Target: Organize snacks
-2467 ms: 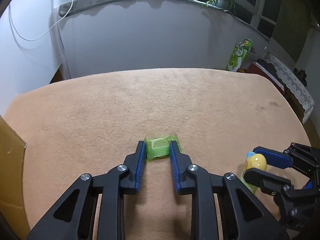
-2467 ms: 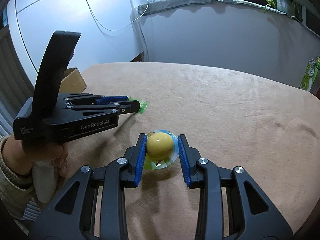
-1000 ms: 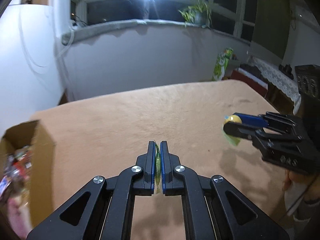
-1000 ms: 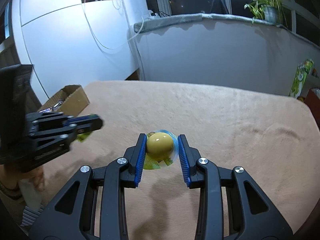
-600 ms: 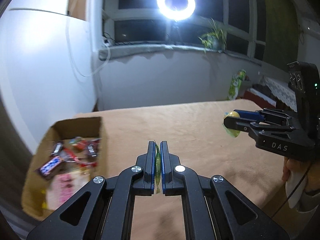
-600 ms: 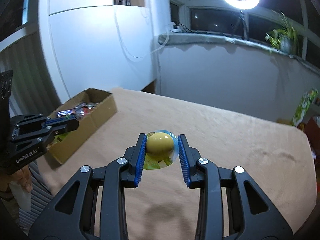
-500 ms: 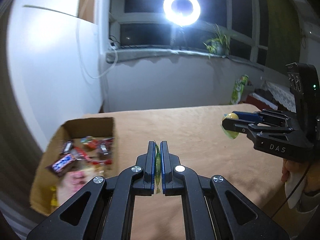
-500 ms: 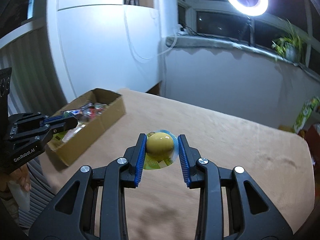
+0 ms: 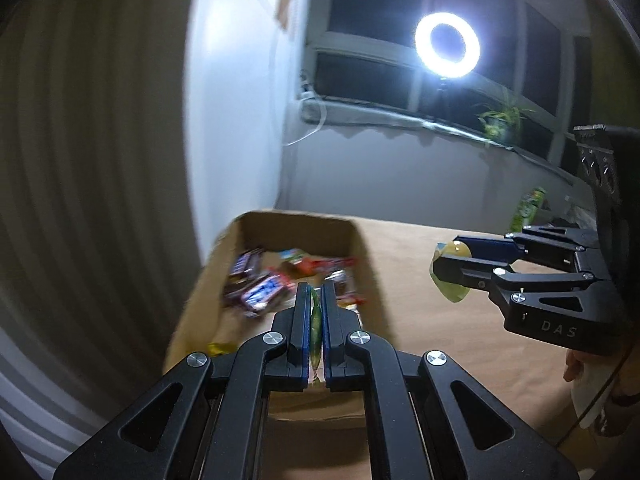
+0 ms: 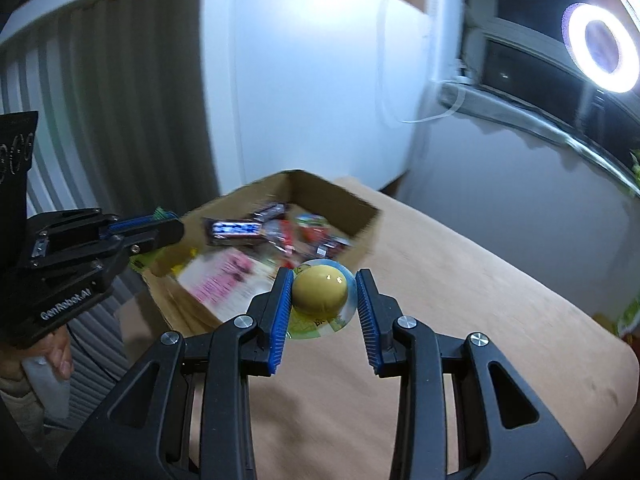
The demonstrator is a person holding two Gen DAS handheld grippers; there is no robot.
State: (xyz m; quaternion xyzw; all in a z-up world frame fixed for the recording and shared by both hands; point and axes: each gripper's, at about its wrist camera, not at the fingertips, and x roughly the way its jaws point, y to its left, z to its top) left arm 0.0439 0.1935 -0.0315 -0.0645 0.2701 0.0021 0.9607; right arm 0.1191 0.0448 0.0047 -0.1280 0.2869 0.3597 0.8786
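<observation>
Left gripper point(image 9: 316, 312): jaws pressed nearly together on a flat green snack packet point(image 9: 315, 320), held edge-on between the blue pads; only its thin edge shows. Seen from the right wrist view, this gripper point(image 10: 170, 226) sits at 9 o'clock, above the near-left edge of the cardboard box, with a bit of green wrapper sticking past its tips. A hand point(image 10: 60, 354) grips its handle below.

Right gripper point(image 10: 322, 304): jaws partly open, closed on a jelly cup point(image 10: 320, 294) with a yellow domed body and a clear round rim; the green printed lid faces down. The pads press the cup's sides. In the left wrist view, this gripper point(image 9: 438, 270) is at 3 o'clock, held above the tabletop, to the right of the box, the cup point(image 9: 450, 276) at its tips.

Cardboard box point(image 9: 372, 280): open-topped, standing on the tan tabletop point(image 10: 500, 320) at its left end. Contents: wrapped chocolate bars point(image 10: 236, 228) in dark wrappers with blue and white lettering, red-wrapped pieces point(image 10: 286, 234), a pink and white packet point(image 10: 224, 280); all motion-blurred, brands unreadable.

Background: ring light point(image 9: 447, 45) lit at 1 o'clock before a dark window; potted plant point(image 9: 500, 122) on the sill; white wall at 11 o'clock.
</observation>
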